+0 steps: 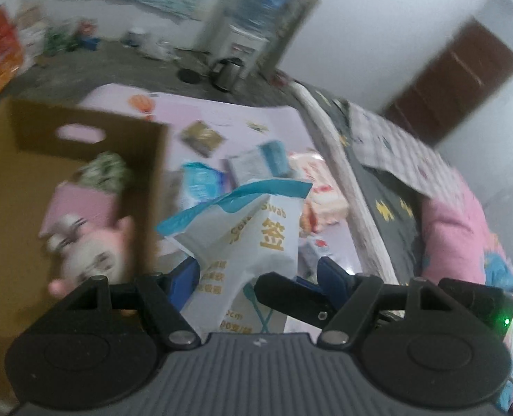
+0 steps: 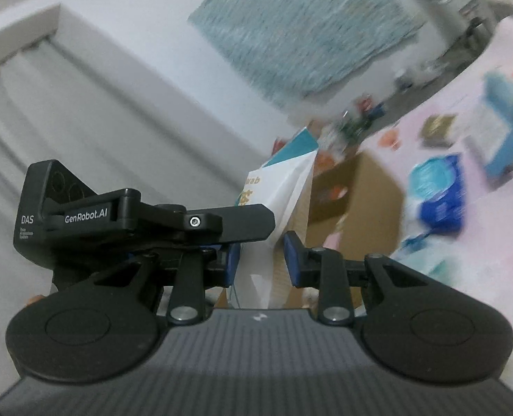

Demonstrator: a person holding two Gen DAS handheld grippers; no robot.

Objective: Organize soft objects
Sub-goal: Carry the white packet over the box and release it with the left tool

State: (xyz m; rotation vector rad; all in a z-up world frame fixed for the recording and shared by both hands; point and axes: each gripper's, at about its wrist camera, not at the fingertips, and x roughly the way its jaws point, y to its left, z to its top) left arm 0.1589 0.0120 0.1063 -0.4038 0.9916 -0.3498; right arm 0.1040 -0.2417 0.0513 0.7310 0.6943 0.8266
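Observation:
A white cotton-swab pack [image 1: 256,228] with a teal top and yellow print hangs in the air above the pink table. My right gripper [image 2: 260,261] is shut on its lower part, and the pack [image 2: 280,201] rises between the blue pads. One black finger of the right gripper [image 1: 291,294] reaches in from the right in the left wrist view. My left gripper [image 1: 258,277] straddles the same pack with its jaws wide. Its right pad [image 1: 332,277] stands clear of the pack. One finger of the left gripper [image 2: 242,222] crosses in front of the pack in the right wrist view.
An open cardboard box [image 1: 93,128] at the left holds a pink-and-white plush toy [image 1: 90,253] and other soft things. Several packs [image 1: 201,180] lie on the pink table [image 1: 256,114]. A bed with blankets [image 1: 412,173] runs along the right. A kettle [image 1: 227,72] and water dispenser [image 1: 246,31] stand behind.

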